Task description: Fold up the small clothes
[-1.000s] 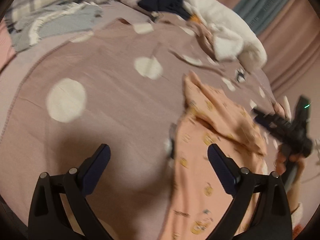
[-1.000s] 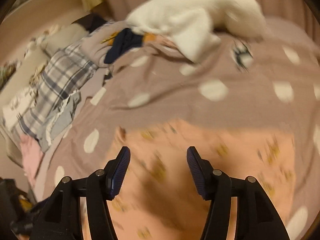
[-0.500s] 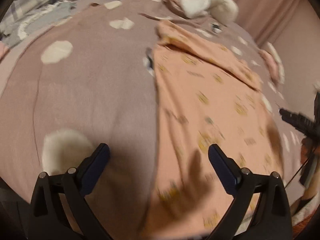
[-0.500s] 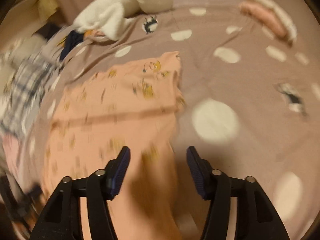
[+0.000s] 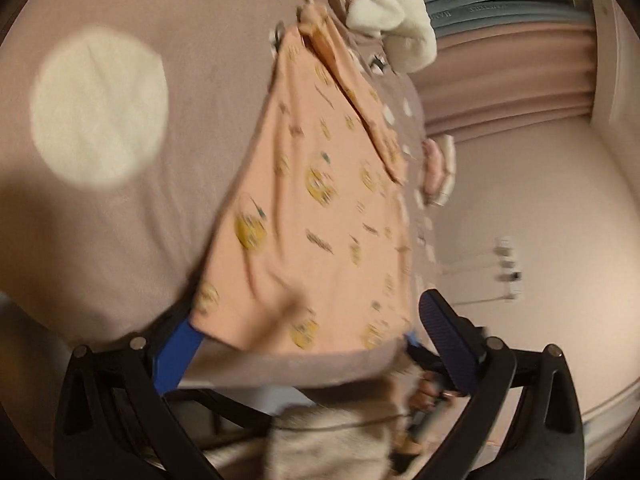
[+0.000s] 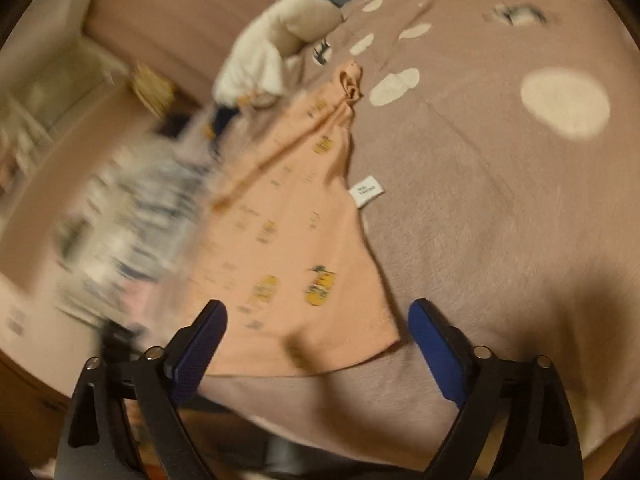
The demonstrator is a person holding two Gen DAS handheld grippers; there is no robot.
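A peach garment with small yellow prints lies flat on the bed cover, which is mauve with big pale dots. The garment stretches from the near edge of the bed away toward a white fleece at the far end. Its near hem lies just beside the edge of the bed. A white label sticks out from the garment's right side, onto the cover.

The left gripper is at the near hem, and its blue fingers stand wide, one at each side of the hem's width. The hem covers the tip of the left-side finger in this view, but I cannot tell if the pads touch the cloth. Nothing is pinched between them.

The right gripper is also at the near hem, at the garment's right corner. Its jaws have just been opening and now stand wide; the corner of the garment lies between them, not gripped.

In the left wrist view a hand shows low down, behind the left gripper's right-side finger. A heap of other clothes, blurred, lies to the left of the garment in the right wrist view.
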